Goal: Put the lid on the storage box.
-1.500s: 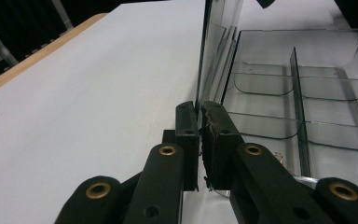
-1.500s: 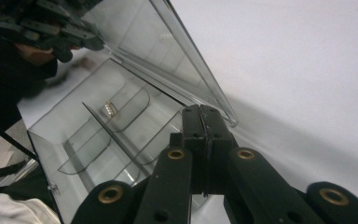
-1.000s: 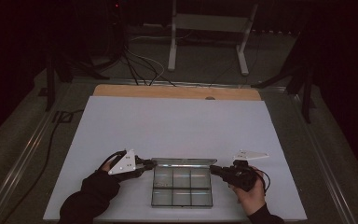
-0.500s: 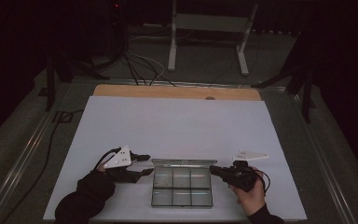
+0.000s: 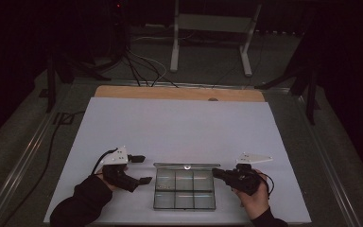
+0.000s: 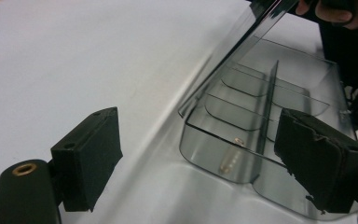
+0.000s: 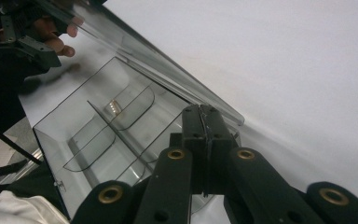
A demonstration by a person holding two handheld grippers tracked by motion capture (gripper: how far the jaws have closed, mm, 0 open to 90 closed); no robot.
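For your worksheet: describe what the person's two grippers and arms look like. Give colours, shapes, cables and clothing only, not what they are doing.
Both the left gripper and the right gripper are black, each topped by a pale three-cornered plate. A thin black cable loops from each. Up close, the jaws are chunky black blocks with screw holes, on black links with brass-coloured rivets. The left forearm wears a dark sleeve, and so does the right wrist.
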